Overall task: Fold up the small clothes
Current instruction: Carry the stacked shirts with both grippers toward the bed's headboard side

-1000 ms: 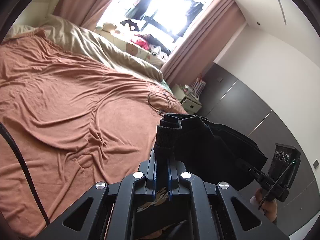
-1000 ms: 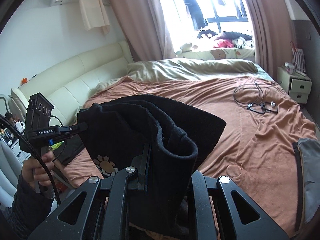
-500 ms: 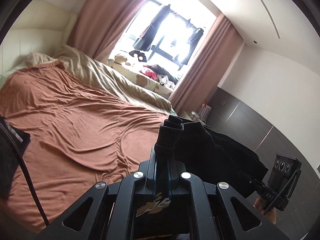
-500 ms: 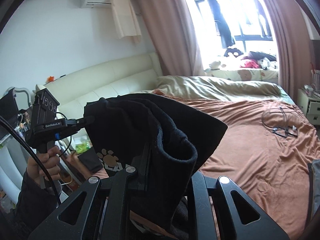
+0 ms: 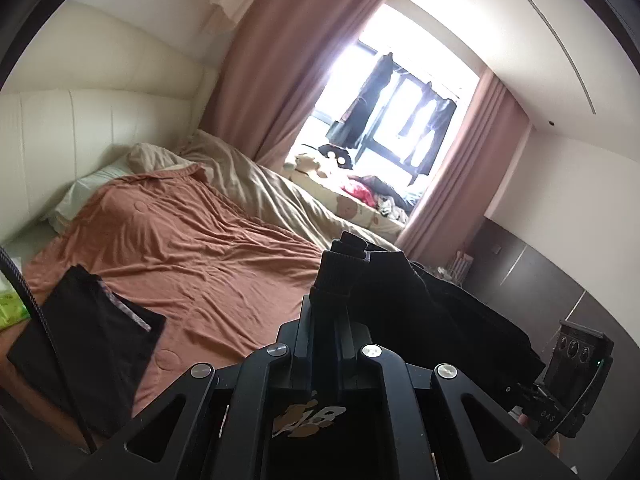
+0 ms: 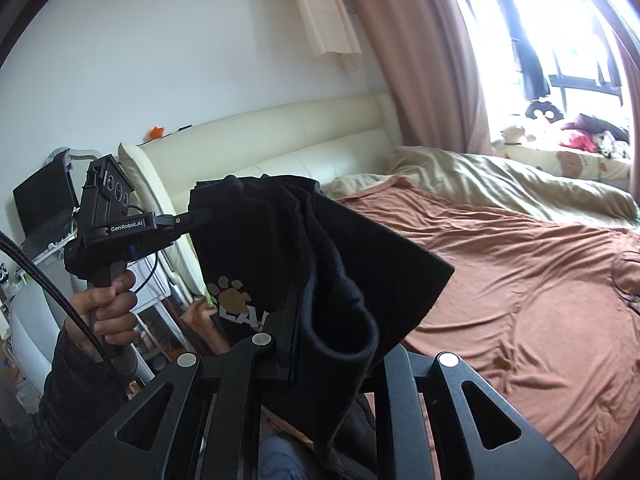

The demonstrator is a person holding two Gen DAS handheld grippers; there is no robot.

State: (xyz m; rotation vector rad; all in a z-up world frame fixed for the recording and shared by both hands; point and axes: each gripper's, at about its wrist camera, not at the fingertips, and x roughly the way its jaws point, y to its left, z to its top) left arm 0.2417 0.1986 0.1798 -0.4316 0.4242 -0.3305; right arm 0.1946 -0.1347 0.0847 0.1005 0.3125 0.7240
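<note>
A black sweatshirt-like garment (image 6: 360, 256) with a tan paw print (image 6: 230, 294) hangs in the air, stretched between both grippers beside the bed. My left gripper (image 5: 326, 300) is shut on a ribbed cuff of the black garment (image 5: 440, 320). From the right wrist, the left gripper (image 6: 196, 216) pinches the cloth's far left corner, with a hand (image 6: 104, 312) on its handle. My right gripper (image 6: 294, 312) is shut on another ribbed edge, which folds over its fingers. The right gripper (image 5: 516, 388) shows at the lower right of the left wrist view.
A folded black piece (image 5: 92, 340) lies at the near left corner of the brown blanket (image 5: 200, 264). Behind it lie a beige duvet (image 5: 272, 192) and a cream headboard (image 6: 280, 140). A cable (image 6: 628, 276) lies on the bed's right side. A laptop (image 6: 44, 208) stands at the left.
Both grippers have swung left and slightly up with the garment still stretched between them. The folded black piece on the bed has come into the left wrist view.
</note>
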